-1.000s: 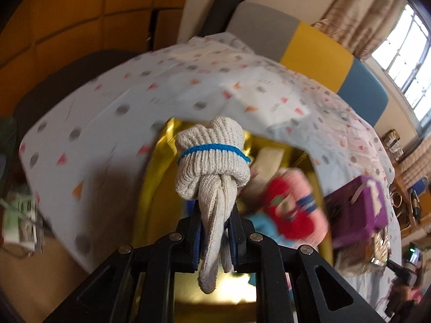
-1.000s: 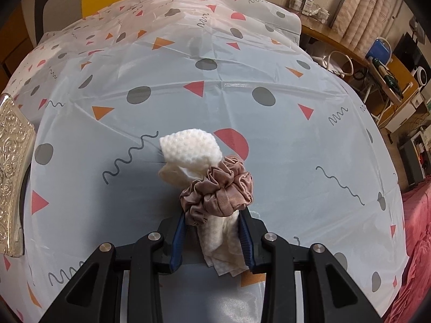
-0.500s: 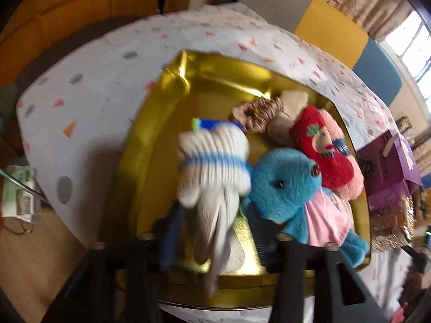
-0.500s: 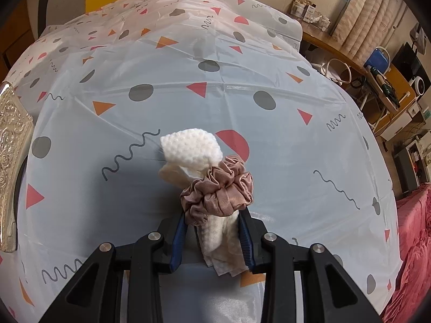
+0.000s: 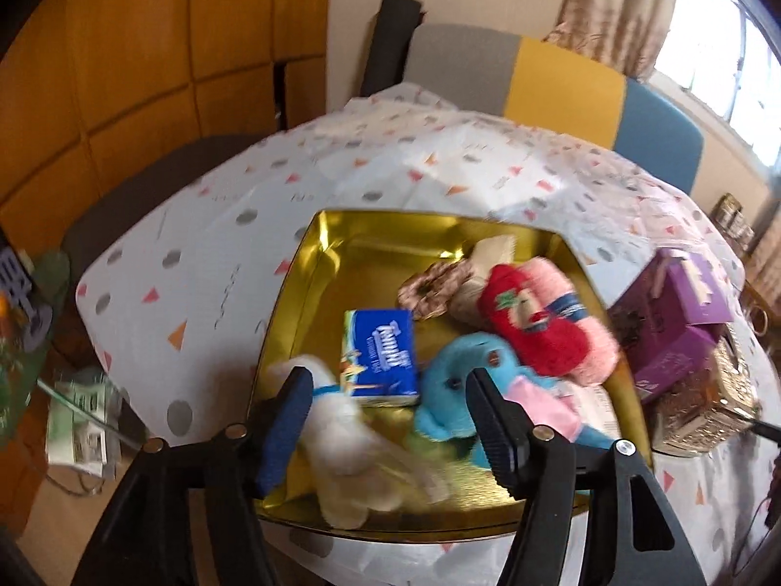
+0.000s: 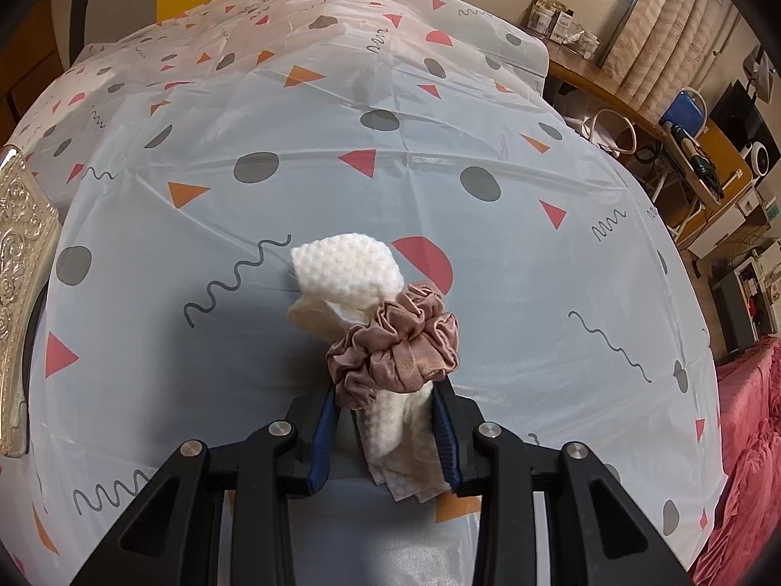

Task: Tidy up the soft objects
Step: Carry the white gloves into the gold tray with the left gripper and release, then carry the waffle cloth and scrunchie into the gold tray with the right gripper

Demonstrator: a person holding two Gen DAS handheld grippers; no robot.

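Left tool (image 5: 385, 386) apart, jaws just opened, hanging over the near edge of a gold tray (image 5: 312, 263). Between the jaws but free of the pads: a rolled white glove (image 5: 341, 434) with a blue band, blurred, lying on the tray floor at its near left corner. Just beyond the glove, a blue tissue pack (image 5: 380, 354), flat on the tray. To the right of the pack, a blue plush toy (image 5: 459, 390) in a pink dress, partly hidden behind the right finger. Farther right, a red and pink sock roll (image 5: 542, 329) touching the plush toy. Toward the far side of the tray, a patterned scrunchie (image 5: 429, 288) and a beige bundle (image 5: 493, 251) just beside it. Right of the tray, on the desk (image 5: 234, 205) with its dotted white cloth, a purple box (image 5: 678, 317) and a gold ornate box (image 5: 717, 405), close together.

Right tool (image 6: 385, 432) clamped on a folded white cloth (image 6: 346, 268) with a dusty-pink scrunchie (image 6: 395, 346) wrapped round its middle. Cloth standing up and away from the jaws, its dimpled far end above a red half-circle printed on the cloth cover. Lower end of the cloth pinched between the blue pads, a few layers sticking out toward the camera. Bundle held over an open stretch of the desk, well to the right of an ornate gold edge (image 6: 19, 293) at the picture's left side.
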